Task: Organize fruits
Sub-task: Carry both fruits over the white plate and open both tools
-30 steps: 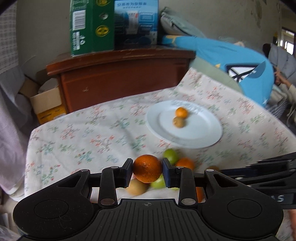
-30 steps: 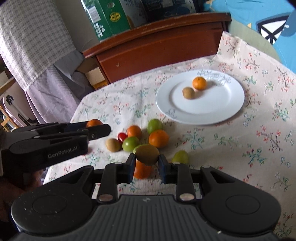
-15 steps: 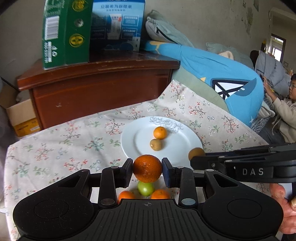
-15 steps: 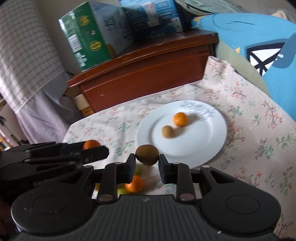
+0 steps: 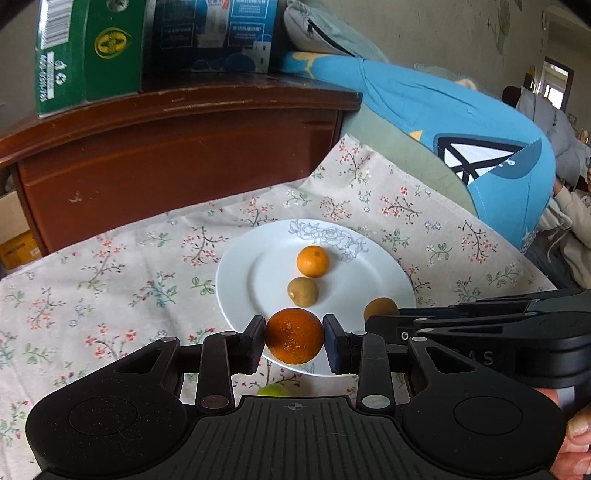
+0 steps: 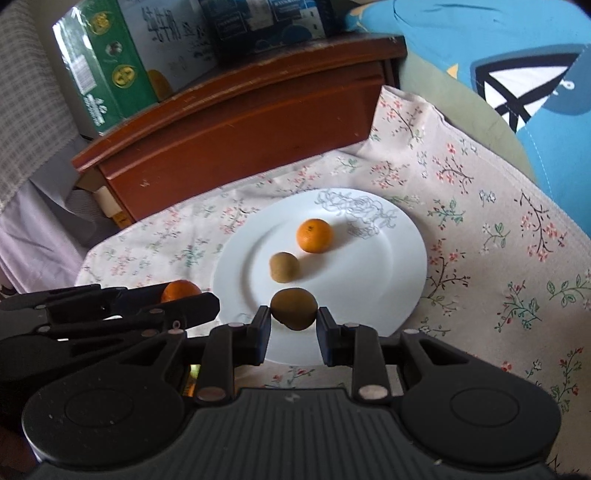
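Note:
My left gripper [image 5: 294, 341] is shut on an orange [image 5: 294, 336], held over the near rim of the white plate [image 5: 255, 266]. My right gripper [image 6: 293, 326] is shut on a brown kiwi [image 6: 294, 308], also above the plate's [image 6: 391, 273] near edge. On the plate lie a small orange [image 5: 313, 261] [image 6: 314, 235] and a kiwi [image 5: 303, 292] [image 6: 284, 266]. The left wrist view shows the right gripper's kiwi [image 5: 381, 308] at the right. In the right wrist view the left gripper's orange [image 6: 180, 290] shows at the left. A green fruit [image 5: 273, 390] peeks out below my left fingers.
A floral cloth [image 5: 110, 266] covers the table. Behind it stands a dark wooden cabinet [image 5: 177, 155] bearing a green carton [image 5: 88, 51] and a blue box [image 5: 210, 33]. A blue cushion [image 5: 461, 122] lies at the right, and a person sits beyond it at the far right edge.
Both grippers have carried their fruit from above the loose pile toward the plate. The plate now lies directly under both, and the loose fruits have dropped out of sight beneath the grippers.

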The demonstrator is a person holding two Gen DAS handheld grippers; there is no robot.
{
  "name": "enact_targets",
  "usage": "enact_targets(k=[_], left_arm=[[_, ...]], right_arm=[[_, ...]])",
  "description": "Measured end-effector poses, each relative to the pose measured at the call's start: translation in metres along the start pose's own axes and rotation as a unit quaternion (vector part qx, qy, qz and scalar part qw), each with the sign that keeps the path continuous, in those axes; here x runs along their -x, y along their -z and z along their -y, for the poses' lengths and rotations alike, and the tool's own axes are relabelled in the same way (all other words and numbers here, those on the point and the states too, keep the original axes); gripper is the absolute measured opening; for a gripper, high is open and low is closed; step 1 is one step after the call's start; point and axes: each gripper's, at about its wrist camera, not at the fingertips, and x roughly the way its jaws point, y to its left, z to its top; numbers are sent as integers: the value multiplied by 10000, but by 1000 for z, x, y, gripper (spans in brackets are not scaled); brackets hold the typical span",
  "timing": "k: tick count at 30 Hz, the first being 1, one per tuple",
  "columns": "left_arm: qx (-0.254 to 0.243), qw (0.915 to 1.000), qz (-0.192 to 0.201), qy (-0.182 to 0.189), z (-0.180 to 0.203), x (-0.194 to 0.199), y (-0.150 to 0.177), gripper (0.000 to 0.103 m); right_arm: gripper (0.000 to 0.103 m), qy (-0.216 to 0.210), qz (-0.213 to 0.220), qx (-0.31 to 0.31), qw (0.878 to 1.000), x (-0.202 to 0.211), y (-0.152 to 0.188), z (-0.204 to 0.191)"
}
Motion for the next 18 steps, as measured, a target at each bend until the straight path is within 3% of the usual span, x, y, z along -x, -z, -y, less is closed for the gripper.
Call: enact_targets(k=[13, 16, 18], left_arm=[[108, 9996, -207, -164, 4, -20, 0, 33], [86, 9992, -175, -358, 6, -18, -2, 46], [119, 9987, -115, -486, 6, -14, -3, 60]], right_arm=[[29, 209, -210, -225, 9993, -23, 0, 12], [30, 258, -143, -216, 9993, -22, -1, 12], [30, 267, -111, -242, 9993, -21, -3, 12]])
